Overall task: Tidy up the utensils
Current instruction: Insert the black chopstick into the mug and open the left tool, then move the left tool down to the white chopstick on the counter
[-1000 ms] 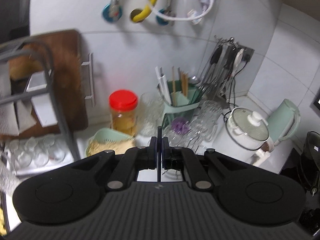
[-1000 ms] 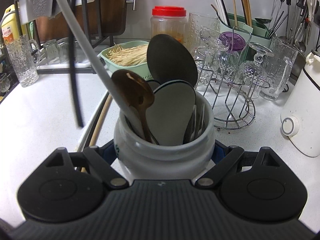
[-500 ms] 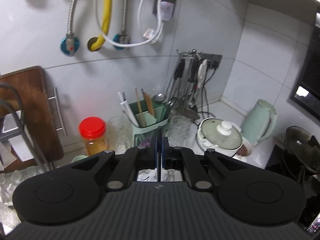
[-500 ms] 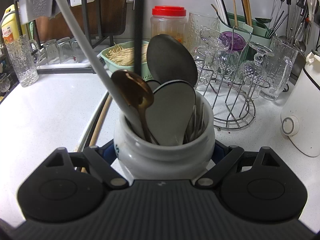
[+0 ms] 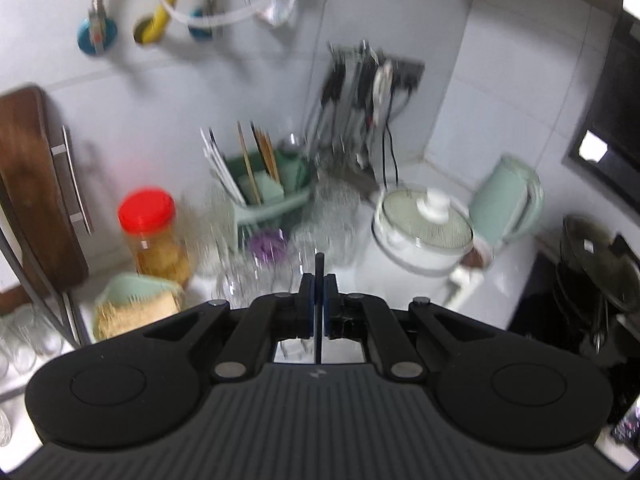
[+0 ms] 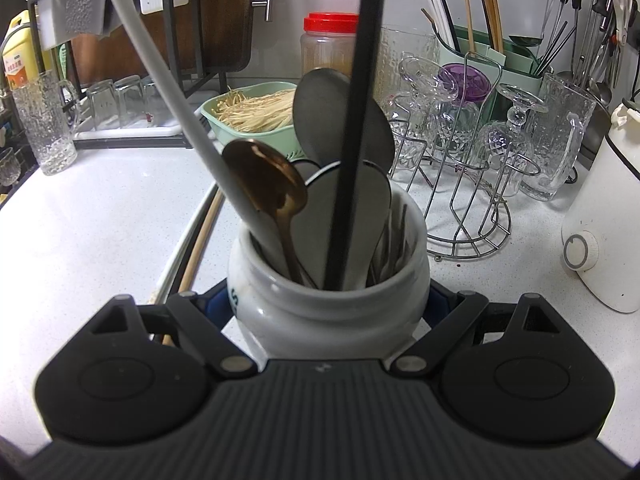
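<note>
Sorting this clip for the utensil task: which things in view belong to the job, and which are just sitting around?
In the job:
- white ceramic crock, clamped by the right gripper
- black stick, pinched by the left gripper, lower end in the crock
- bronze spoon and grey spatulas standing in the crock

Just lying about:
- red-lidded jar
- green noodle basket
- glass rack
- green chopstick caddy

My left wrist view is motion-blurred across the background, dim at right; my right wrist view is sharp, evenly lit; soft glare on the table [image 6: 100,216]; fisheye bending at edges.
</note>
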`<state>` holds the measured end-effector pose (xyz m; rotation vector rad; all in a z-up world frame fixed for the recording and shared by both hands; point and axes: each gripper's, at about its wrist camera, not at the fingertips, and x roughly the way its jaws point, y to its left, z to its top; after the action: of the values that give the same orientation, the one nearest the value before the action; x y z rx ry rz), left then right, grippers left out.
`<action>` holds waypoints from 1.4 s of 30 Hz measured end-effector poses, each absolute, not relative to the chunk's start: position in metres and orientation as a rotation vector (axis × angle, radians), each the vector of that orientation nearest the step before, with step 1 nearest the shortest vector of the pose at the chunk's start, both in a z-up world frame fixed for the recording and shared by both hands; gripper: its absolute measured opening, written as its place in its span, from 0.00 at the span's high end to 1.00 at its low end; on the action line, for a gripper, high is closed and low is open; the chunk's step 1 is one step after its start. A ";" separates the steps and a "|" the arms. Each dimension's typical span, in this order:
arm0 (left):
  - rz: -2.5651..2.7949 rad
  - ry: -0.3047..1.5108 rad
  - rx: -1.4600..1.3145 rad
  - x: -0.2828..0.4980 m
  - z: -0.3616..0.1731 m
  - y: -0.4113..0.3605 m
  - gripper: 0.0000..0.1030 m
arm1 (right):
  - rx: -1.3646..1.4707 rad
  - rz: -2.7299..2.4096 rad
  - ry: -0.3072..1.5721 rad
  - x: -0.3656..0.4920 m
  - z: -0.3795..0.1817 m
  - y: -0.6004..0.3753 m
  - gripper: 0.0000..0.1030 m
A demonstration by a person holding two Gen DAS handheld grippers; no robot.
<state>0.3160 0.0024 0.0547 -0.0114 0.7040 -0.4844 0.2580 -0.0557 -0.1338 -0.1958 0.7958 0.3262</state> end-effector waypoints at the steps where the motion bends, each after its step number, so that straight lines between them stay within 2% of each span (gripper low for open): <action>1: -0.498 0.727 0.004 0.317 0.052 0.001 0.96 | -0.196 0.326 0.795 0.258 -0.134 -0.056 0.11; 12: -0.556 1.018 0.007 0.334 0.016 0.000 0.95 | -0.196 0.327 0.794 0.258 -0.134 -0.056 0.11; 21: -0.580 1.053 0.040 0.344 0.017 -0.010 0.94 | -0.198 0.329 0.795 0.257 -0.134 -0.055 0.11; 28: -0.594 1.058 -0.043 0.346 0.015 -0.001 0.93 | -0.198 0.327 0.797 0.258 -0.134 -0.055 0.11; 29: -0.586 1.063 -0.055 0.344 0.015 0.000 0.91 | -0.198 0.327 0.797 0.258 -0.134 -0.055 0.11; 30: -0.578 1.066 -0.069 0.342 0.015 0.003 0.80 | -0.199 0.328 0.797 0.258 -0.134 -0.055 0.11; 31: -0.566 1.063 -0.081 0.341 0.016 0.006 0.61 | -0.199 0.328 0.797 0.258 -0.134 -0.055 0.11; 32: -0.552 1.048 -0.089 0.338 0.017 0.009 0.55 | -0.200 0.329 0.798 0.258 -0.134 -0.055 0.11; 42: -0.483 0.823 -0.161 0.294 0.051 0.051 0.52 | -0.204 0.326 0.815 0.261 -0.133 -0.054 0.11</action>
<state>0.2943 0.0513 0.0511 -0.1608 0.8232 -0.4833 0.2605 -0.0541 -0.1330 -0.2037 0.8148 0.3258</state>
